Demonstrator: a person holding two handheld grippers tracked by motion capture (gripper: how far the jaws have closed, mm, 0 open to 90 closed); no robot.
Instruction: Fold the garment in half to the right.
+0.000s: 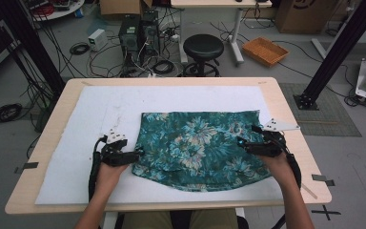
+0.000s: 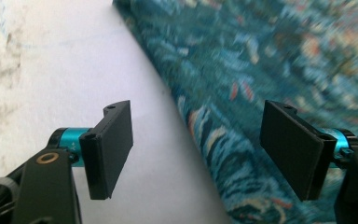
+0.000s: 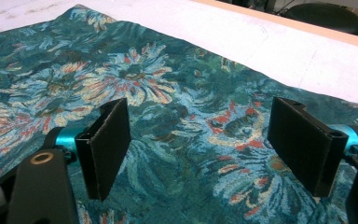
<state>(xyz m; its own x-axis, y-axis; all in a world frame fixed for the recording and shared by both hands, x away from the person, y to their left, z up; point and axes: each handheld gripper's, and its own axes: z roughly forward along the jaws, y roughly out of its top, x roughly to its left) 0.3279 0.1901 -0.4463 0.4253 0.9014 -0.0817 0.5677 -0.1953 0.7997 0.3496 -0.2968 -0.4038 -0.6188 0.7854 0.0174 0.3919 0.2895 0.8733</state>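
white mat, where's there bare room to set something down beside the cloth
The white mat is bare left of the floral cloth and along the strip behind it. The left gripper and right gripper, both open, crowd the cloth's side edges.

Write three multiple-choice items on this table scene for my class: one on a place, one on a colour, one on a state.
1. Where is the left hand-held gripper?
A. at the cloth's left edge
B. on the stool
C. off the table

2. The cloth is mainly:
A. red
B. teal, flowered
C. plain white

3. The right hand-held gripper is:
A. shut on the cloth
B. shut on nothing
C. open over the cloth

Key:
1 A, its jaws straddle the cloth's edge on the white mat.
2 B, a teal floral print shows.
3 C, a wide gap shows between the pads.
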